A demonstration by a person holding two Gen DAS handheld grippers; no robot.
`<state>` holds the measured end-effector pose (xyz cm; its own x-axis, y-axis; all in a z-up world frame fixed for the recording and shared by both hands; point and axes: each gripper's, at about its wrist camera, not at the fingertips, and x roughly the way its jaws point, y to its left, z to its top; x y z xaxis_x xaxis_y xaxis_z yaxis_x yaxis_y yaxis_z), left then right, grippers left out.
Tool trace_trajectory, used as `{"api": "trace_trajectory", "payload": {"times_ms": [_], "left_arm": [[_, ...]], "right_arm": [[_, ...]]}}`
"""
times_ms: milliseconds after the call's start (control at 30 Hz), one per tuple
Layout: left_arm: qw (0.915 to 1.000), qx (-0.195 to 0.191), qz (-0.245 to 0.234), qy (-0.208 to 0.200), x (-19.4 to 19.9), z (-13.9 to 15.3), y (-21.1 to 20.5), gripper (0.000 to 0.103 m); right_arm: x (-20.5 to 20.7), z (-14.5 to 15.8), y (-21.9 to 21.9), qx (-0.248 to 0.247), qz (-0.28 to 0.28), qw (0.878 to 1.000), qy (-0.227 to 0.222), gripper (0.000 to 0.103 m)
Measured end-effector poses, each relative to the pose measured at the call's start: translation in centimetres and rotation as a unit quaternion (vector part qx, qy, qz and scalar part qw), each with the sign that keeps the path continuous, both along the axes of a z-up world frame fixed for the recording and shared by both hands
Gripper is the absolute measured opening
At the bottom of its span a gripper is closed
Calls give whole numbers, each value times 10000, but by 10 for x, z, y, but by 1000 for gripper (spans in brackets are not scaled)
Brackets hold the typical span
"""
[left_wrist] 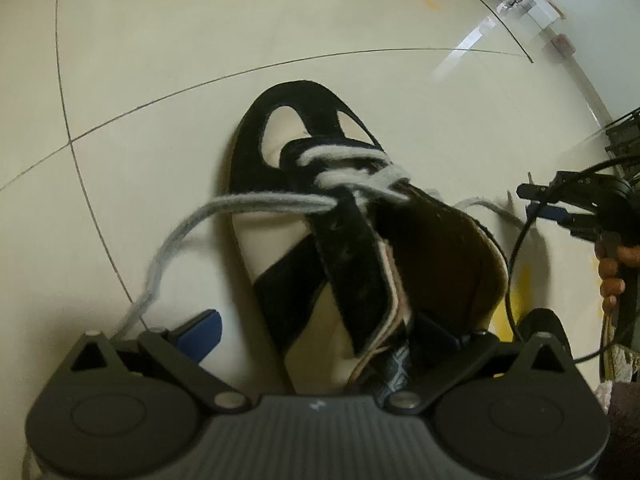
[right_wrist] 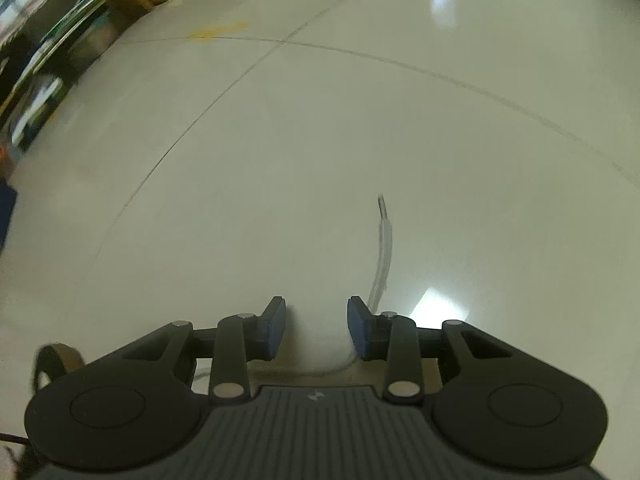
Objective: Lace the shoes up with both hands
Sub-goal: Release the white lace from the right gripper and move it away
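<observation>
**Kid:** What are the grabbers doing?

**Helper:** The right gripper (right_wrist: 317,330) has its two blue pads apart, with nothing between them. The loose lace end (right_wrist: 382,248) lies on the floor (right_wrist: 280,140) just past its right pad. The left gripper (left_wrist: 324,330) is spread wide around the back of the shoe (left_wrist: 352,248). I see no pad pressing on it.

**Kid:** Where is the shoe?

**Helper:** On the pale floor, right in front of the left gripper. It is black with a white lace (left_wrist: 352,160).

**Kid:** Is the lacing done?

**Helper:** Not yet, I think. The lace crosses the front a few times. But both ends hang loose, one on each side, and I see no knot or bow
</observation>
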<state>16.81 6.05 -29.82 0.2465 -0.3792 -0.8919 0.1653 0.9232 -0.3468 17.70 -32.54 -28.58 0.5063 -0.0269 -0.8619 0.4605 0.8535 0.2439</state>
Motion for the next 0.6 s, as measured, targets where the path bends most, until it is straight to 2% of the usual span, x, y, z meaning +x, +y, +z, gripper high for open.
{"api": "trace_trajectory", "payload": {"times_ms": [67, 133, 167, 200, 267, 367, 467, 533, 567, 600], "left_arm": [[10000, 8, -21, -27, -2, 1, 1, 103], [10000, -17, -25, -20, -6, 1, 7, 103], [10000, -43, -28, 16, -7, 2, 10, 103], [9999, -81, -31, 104, -6, 2, 12, 103], [9995, -198, 32, 248, -4, 3, 22, 103], [9979, -522, 326, 215, -4, 10, 46, 103], [9942, -768, 733, 178, -2, 16, 70, 103], [9924, -873, 842, 214, -3, 16, 80, 103], [9920, -904, 856, 227, -4, 16, 84, 103], [9919, -912, 856, 226, -4, 15, 83, 103]], "right_arm": [[2, -1, 4, -306, 243, 9992, -41, 35], [3, -1, 7, -621, 467, 9970, -41, 25], [3, -1, 8, -778, 575, 9953, -35, 14], [3, -2, 8, -908, 653, 9937, -33, 12], [1, -2, 3, -1125, 721, 9910, -23, 12], [1, -1, -12, -1458, 631, 9873, 55, 12], [2, 3, -25, -1337, 386, 9902, 143, 13], [1, 6, -28, -1121, 297, 9932, 143, 18], [0, 7, -27, -1056, 303, 9939, 133, 27], [-1, 8, -24, -1073, 355, 9935, 123, 32]]}}
